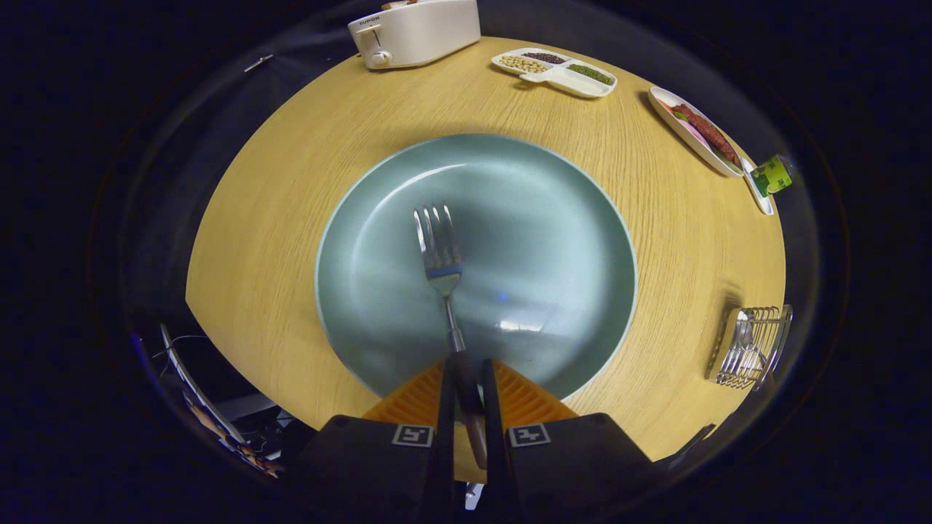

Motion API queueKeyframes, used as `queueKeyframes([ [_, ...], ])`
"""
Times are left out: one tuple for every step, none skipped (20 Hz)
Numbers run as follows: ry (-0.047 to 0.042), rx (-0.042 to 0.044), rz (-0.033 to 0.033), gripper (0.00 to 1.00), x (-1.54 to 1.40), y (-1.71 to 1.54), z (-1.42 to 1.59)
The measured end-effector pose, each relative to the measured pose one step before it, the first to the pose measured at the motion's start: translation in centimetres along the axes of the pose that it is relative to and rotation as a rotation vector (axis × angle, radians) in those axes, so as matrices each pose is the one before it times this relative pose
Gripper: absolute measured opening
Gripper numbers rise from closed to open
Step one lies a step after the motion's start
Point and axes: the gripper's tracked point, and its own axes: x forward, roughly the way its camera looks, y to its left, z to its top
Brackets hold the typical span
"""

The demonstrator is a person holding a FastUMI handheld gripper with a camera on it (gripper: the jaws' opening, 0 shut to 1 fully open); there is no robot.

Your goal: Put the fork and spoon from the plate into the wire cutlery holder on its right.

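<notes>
One fork lies on one large round blue-green plate in the middle of a pale wooden tabletop. Its four tines point away from the gripper, and its thin neck runs back to a dark handle that passes between the two fingers. The jaws are nearly closed, with only a narrow gap left, and the fork's handle sits in that gap with both fingers pressed against it. The fork's head is over the plate's centre; whether it touches the plate or is lifted just off it cannot be told.

To the right of the plate, well apart from it near the tabletop's edge, stands one wire cutlery holder. One shiny utensil, which looks like the spoon, is already inside it.

Beyond the plate, at the far side of the tabletop, there are four more things. One cream toaster sits at the far left. One white divided dish holds three kinds of beans or grains in separate compartments. One long white dish carries reddish sausages. Just beside that dish, at the edge, is one small green carton.
</notes>
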Motion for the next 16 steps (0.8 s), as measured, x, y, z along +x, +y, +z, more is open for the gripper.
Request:
queueKeyframes([
  [0.00011,0.01054,-0.00696,0.16,-0.236,-0.333,-0.029],
  [0.00224,-0.00380,0.01246,0.13,0.079,0.046,-0.081],
  [0.00412,-0.00046,0.01424,0.12,-0.251,0.018,-0.154],
  [0.00705,0.00132,0.01650,0.10,0.097,0.330,0.131],
  [-0.00306,0.00554,0.01621,0.10,-0.242,0.253,0.120],
  [-0.00718,0.00407,0.01726,0.10,-0.381,0.266,0.198],
  [-0.01175,0.00550,0.01916,0.10,-0.420,0.343,0.316],
  [-0.01251,-0.00086,0.00683,0.10,-0.489,0.056,0.342],
  [-0.01350,-0.00227,0.00490,0.10,-0.598,-0.035,0.417],
  [-0.00792,-0.00035,0.01086,0.10,-0.654,0.049,0.276],
  [-0.00970,0.00479,0.01315,0.10,-0.777,0.063,0.327],
  [-0.00875,0.00340,0.01388,0.10,-0.939,-0.006,0.273],
  [-0.01029,0.00114,0.00853,0.10,-0.946,-0.180,0.317],
  [-0.00801,-0.00438,0.00879,0.10,-1.032,-0.288,0.315],
  [-0.00576,-0.00593,0.00132,0.10,-1.123,-0.560,0.226],
  [-0.00402,-0.00970,0.00038,0.10,-1.228,-0.791,0.145],
])
